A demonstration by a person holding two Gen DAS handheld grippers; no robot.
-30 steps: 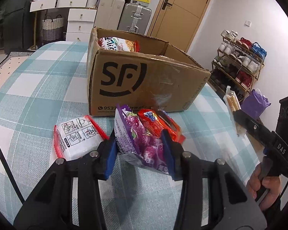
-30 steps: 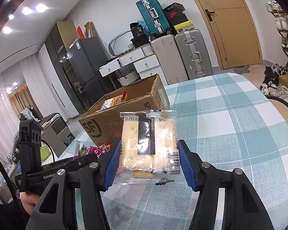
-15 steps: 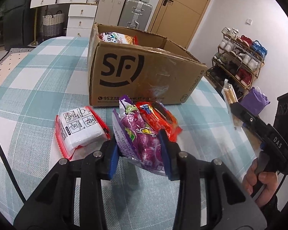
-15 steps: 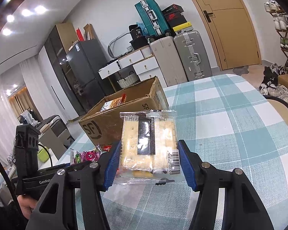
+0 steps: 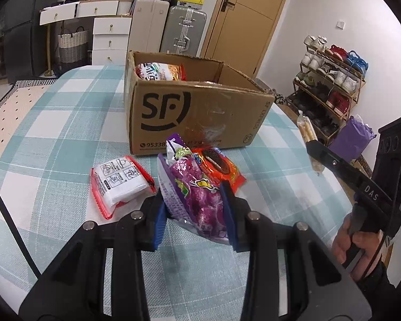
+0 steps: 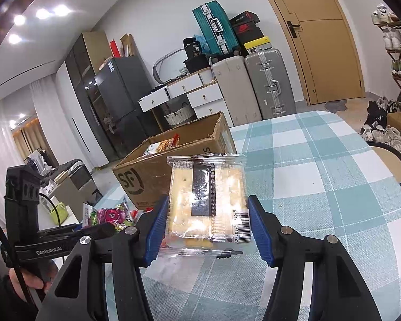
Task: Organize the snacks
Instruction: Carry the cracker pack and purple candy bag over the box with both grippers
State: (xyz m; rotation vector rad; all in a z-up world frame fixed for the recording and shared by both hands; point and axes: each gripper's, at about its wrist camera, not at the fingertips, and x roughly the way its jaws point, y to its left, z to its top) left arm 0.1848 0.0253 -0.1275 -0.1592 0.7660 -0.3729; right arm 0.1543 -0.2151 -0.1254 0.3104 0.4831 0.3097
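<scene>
My left hand-held gripper [image 5: 195, 208] has now closed on the purple bag [image 5: 197, 195] and the right hand-held gripper [image 6: 208, 227] still clamps the crackers [image 6: 207, 200], so I think both go next into the box [image 5: 200, 112]

The box [image 5: 195, 115] is matt brown corrugated cardboard with a glossy strip of clear tape on its front. The purple candy bag [image 5: 197, 195] is shiny, crinkled plastic film. The cracker pack [image 6: 207, 203] is clear glossy plastic wrap. The desk [image 5: 66, 123] carries a woven checked cloth, matt and slightly rough. The tongs [image 6: 207, 230] are matt black plastic with blue pads.
</scene>
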